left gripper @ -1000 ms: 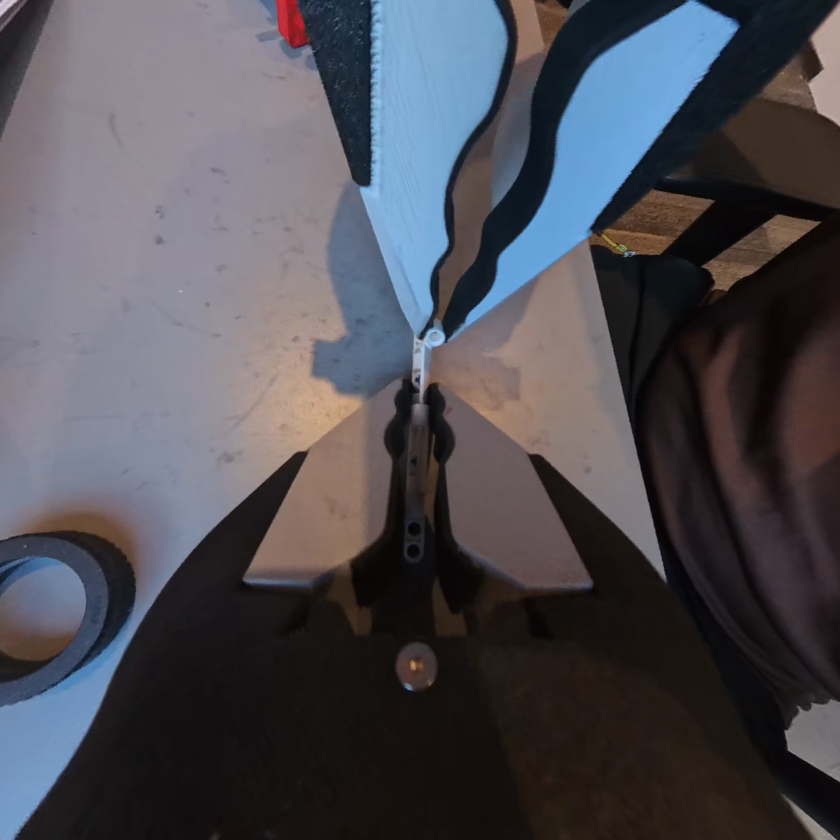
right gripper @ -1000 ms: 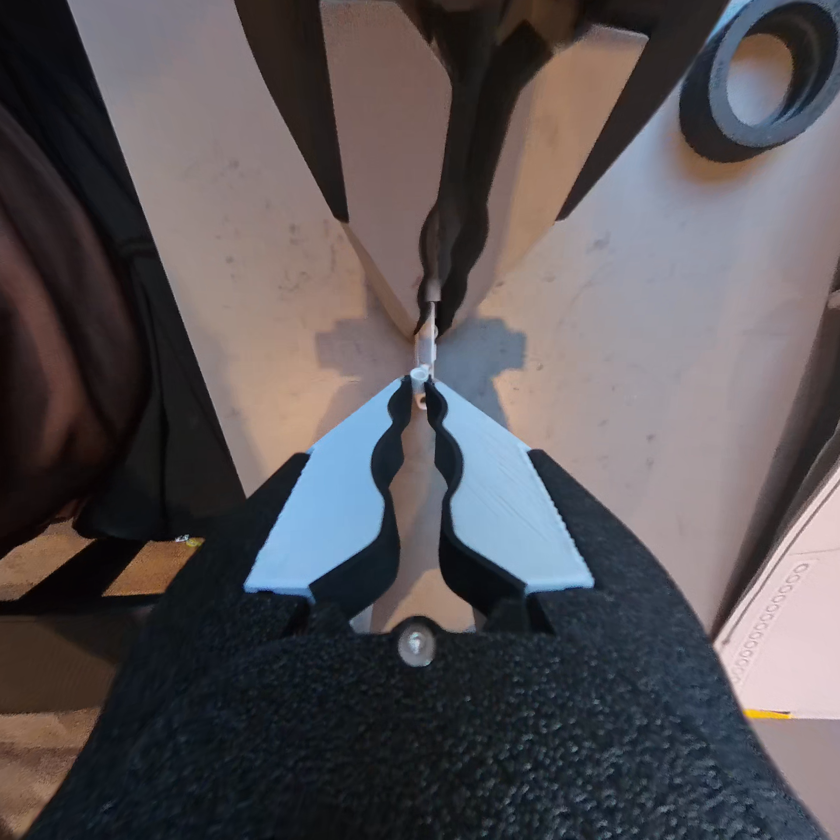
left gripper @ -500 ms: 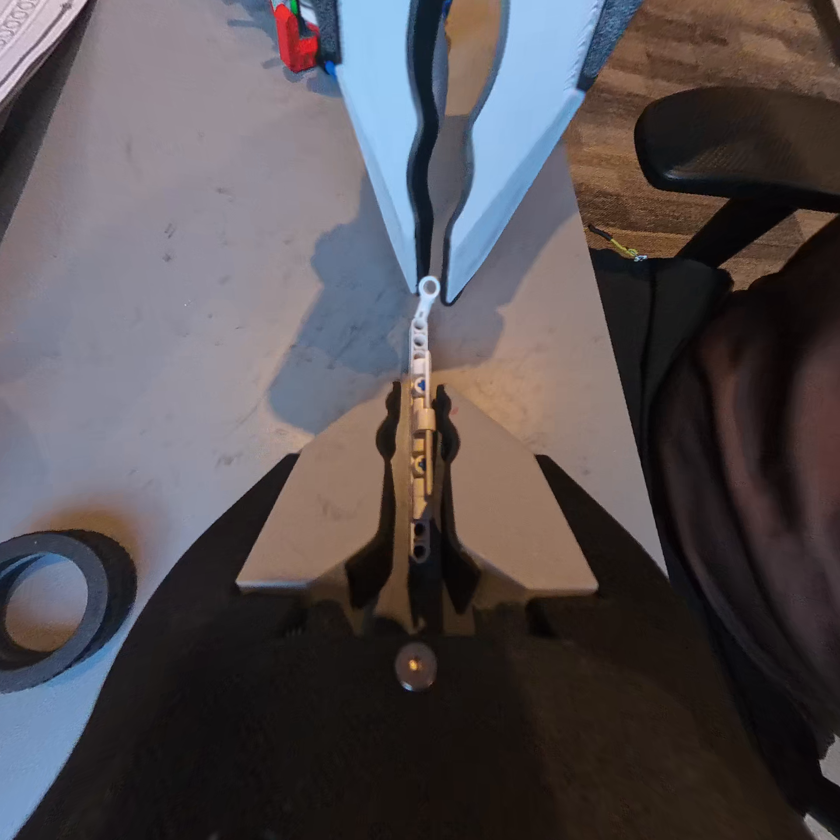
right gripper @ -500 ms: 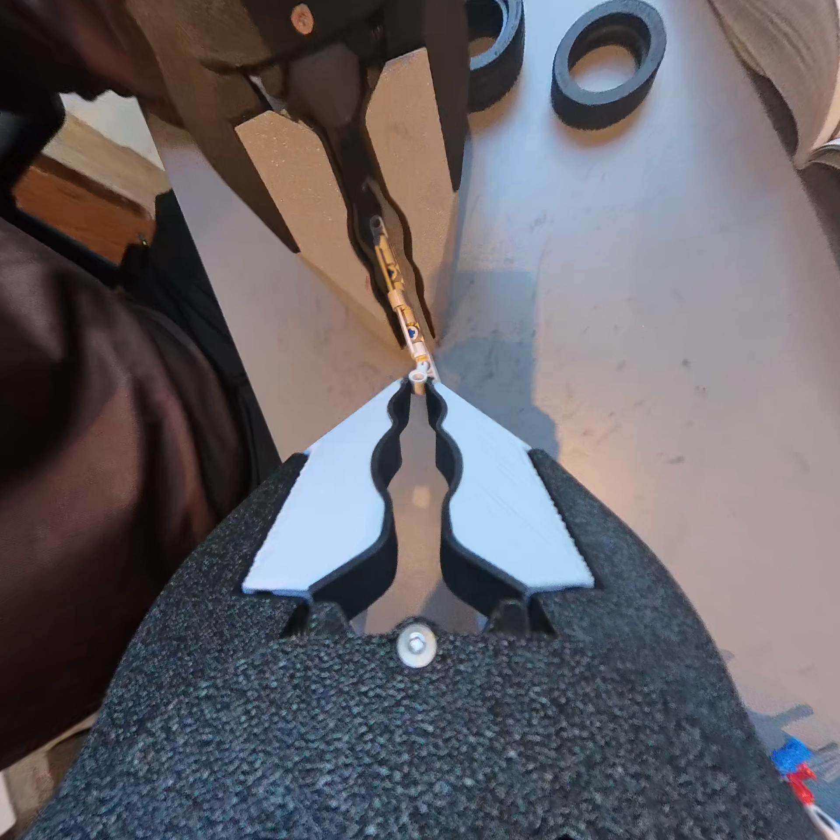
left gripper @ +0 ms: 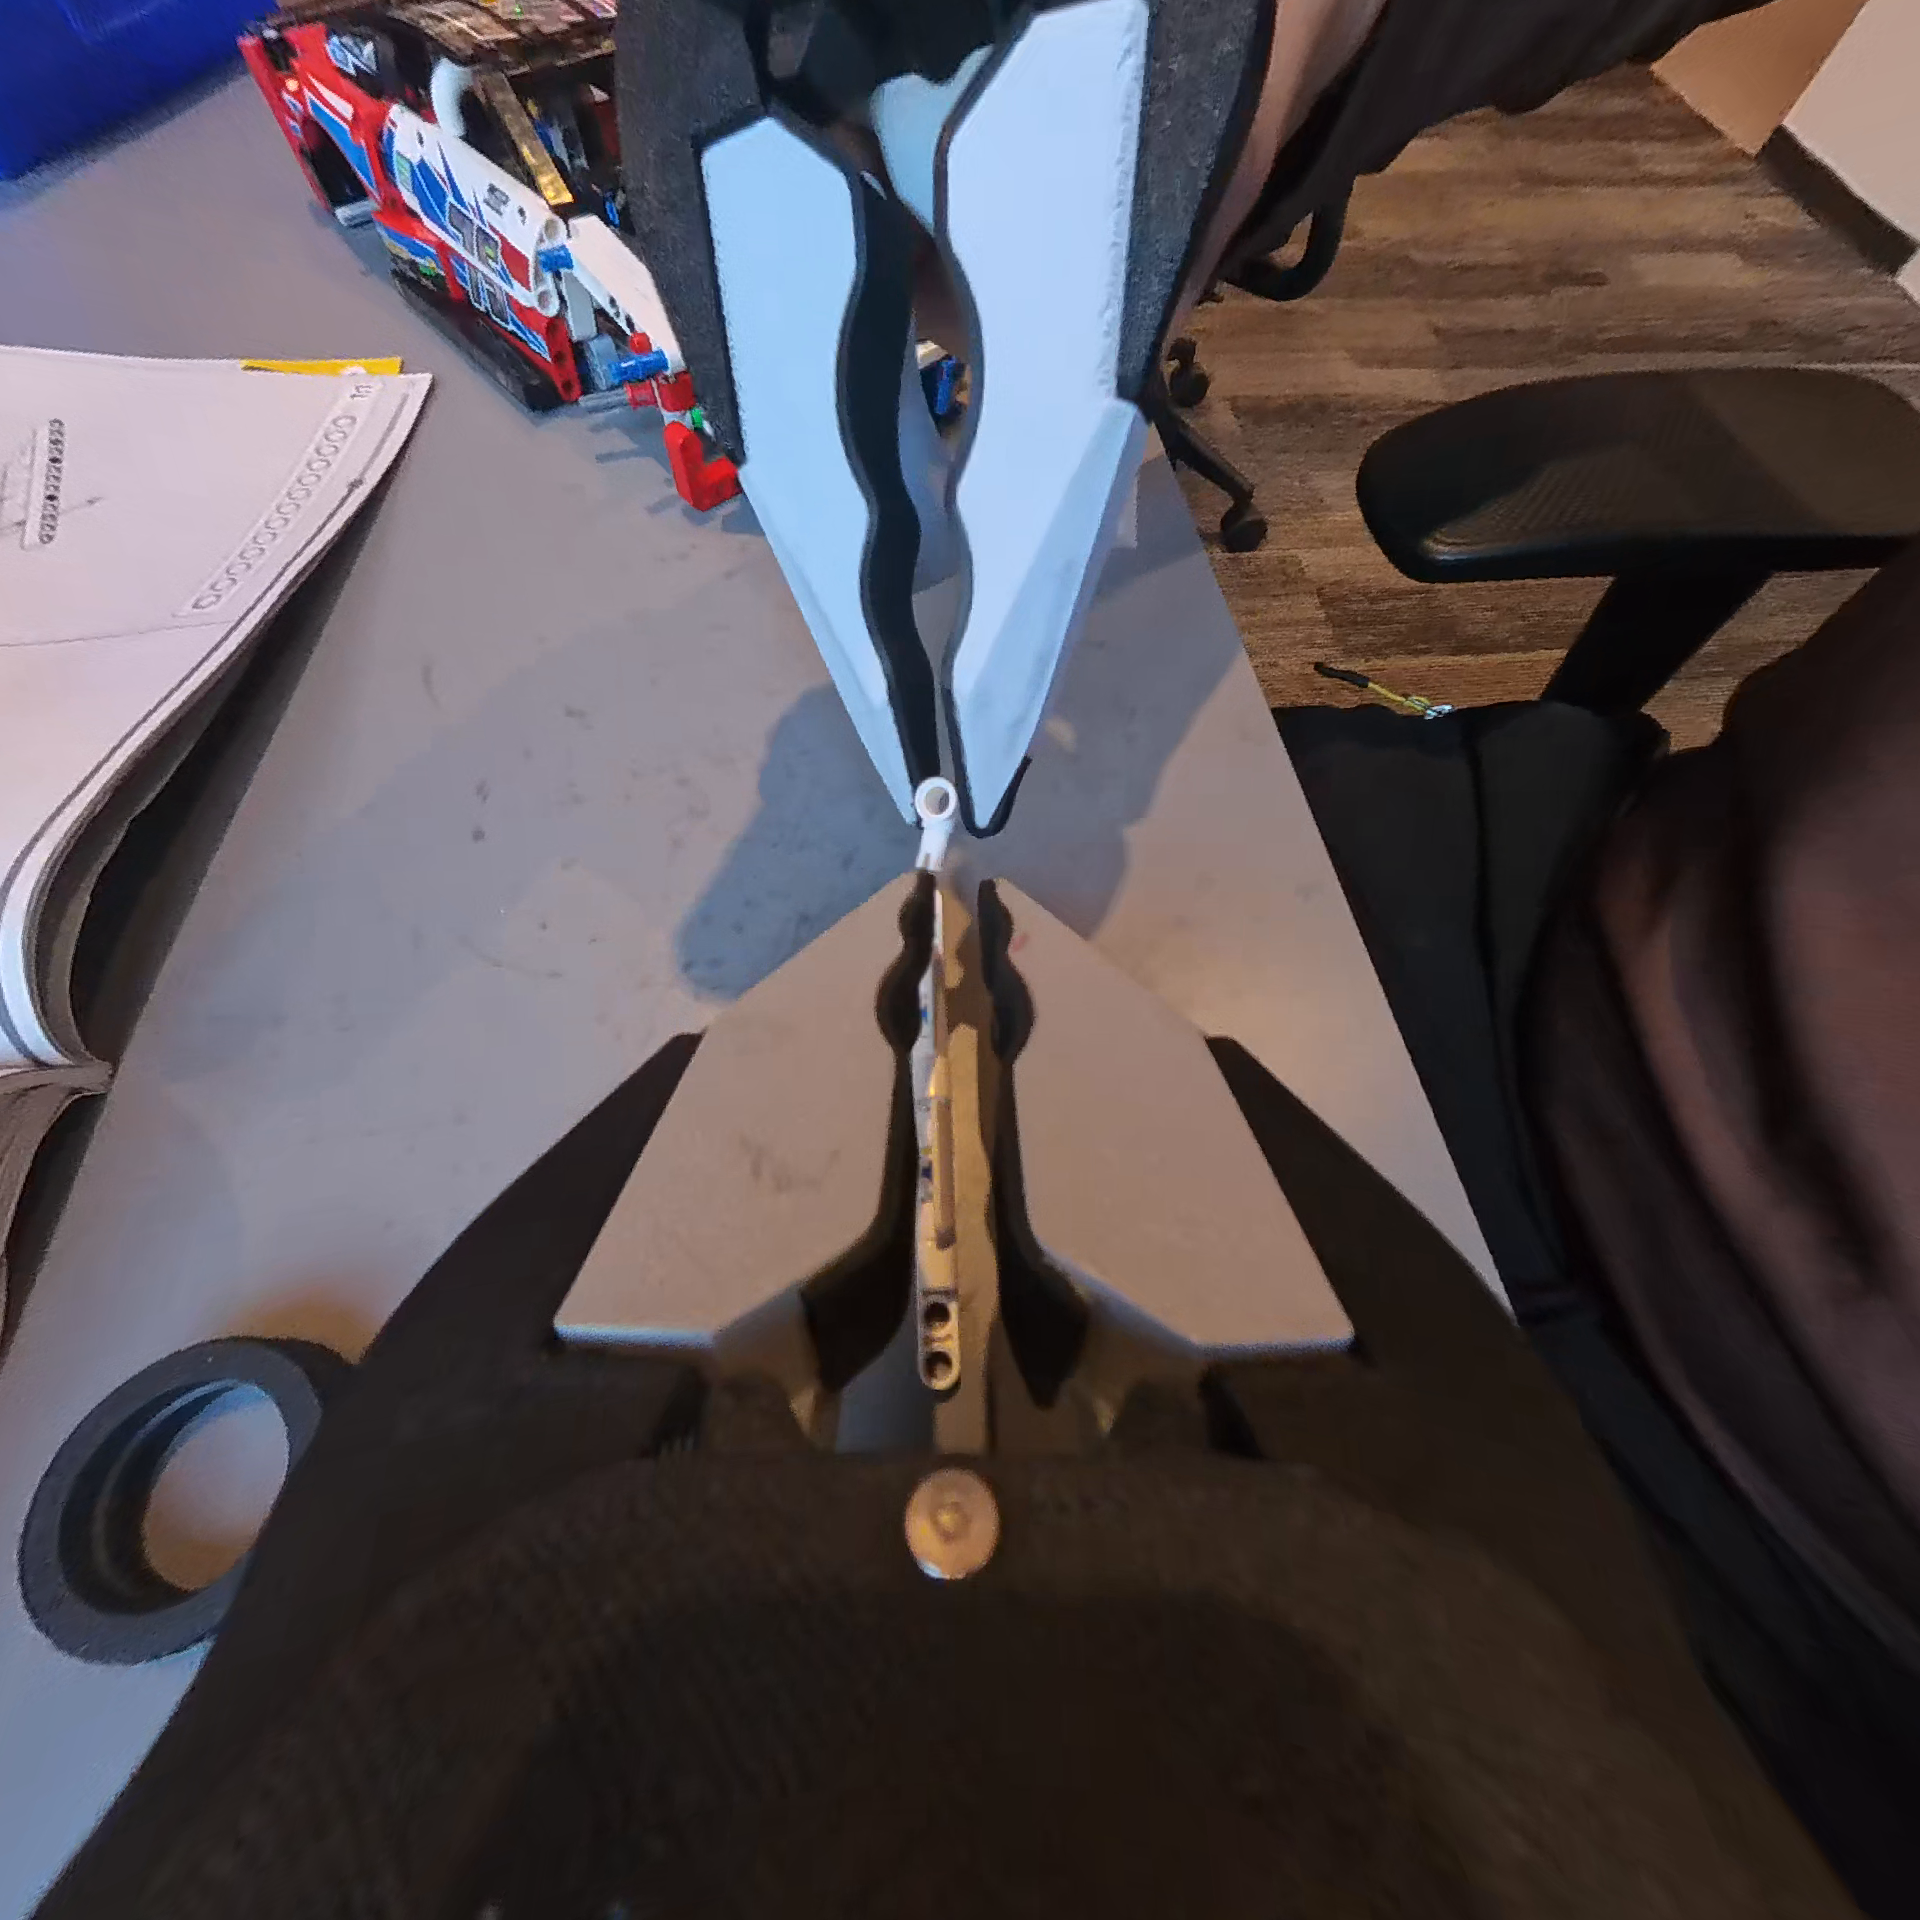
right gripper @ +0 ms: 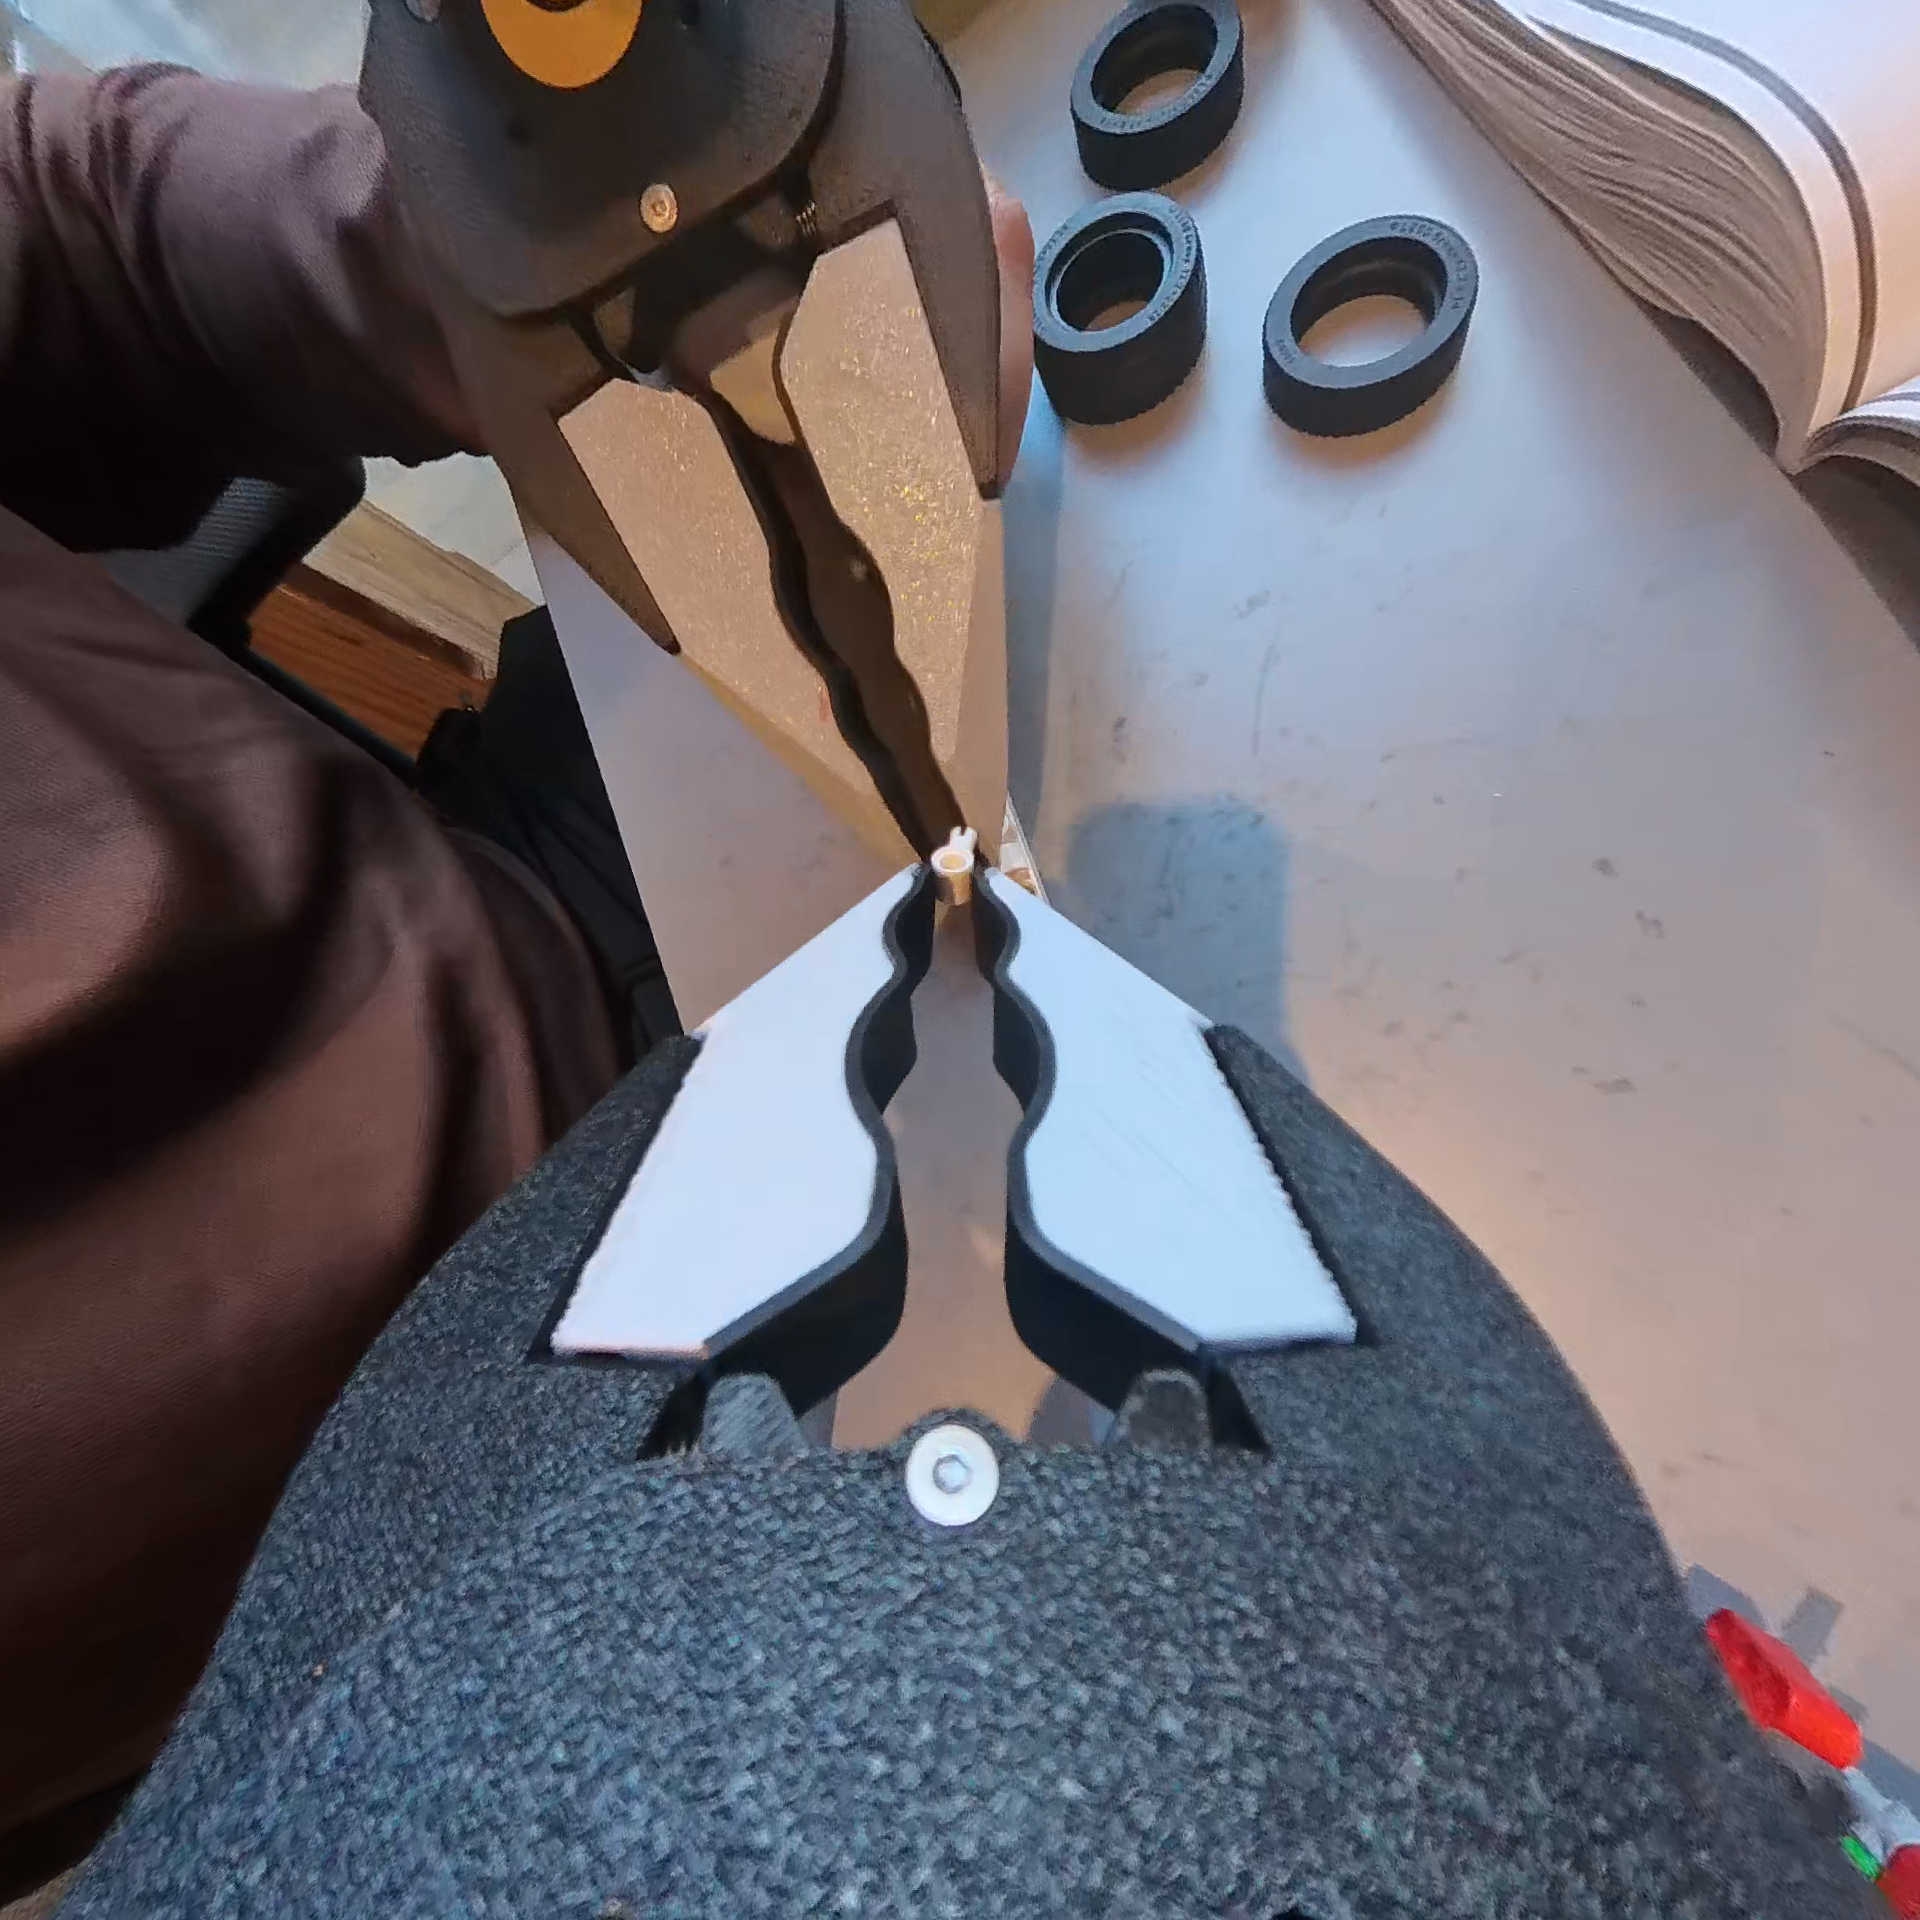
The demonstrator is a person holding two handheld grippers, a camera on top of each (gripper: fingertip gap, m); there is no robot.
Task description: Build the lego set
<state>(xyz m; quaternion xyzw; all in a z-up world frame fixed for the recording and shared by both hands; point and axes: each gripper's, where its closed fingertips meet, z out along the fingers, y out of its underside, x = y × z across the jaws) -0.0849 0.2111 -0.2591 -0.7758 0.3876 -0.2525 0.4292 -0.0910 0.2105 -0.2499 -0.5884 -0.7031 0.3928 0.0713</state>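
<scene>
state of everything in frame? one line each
left gripper: shut on grey beam assembly
grey beam assembly: held off the table, lengthwise between the fingers
right gripper: shut on white connector
white connector: pinched at the assembly's tip
instruction book: open
three tyres: loose, flat on table

Matt scuffed table [left gripper: 436, 831]; rubbery ridged tyres [right gripper: 1369, 328]; glossy plastic beam [left gripper: 940, 1174].

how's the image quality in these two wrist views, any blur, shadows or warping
Left wrist view: sharp centre, fisheye-bent grey table edge, dark shadow beneath the white-fingered right gripper. Right wrist view: warm glare on the grey left gripper, blurred brown sleeve.
</scene>
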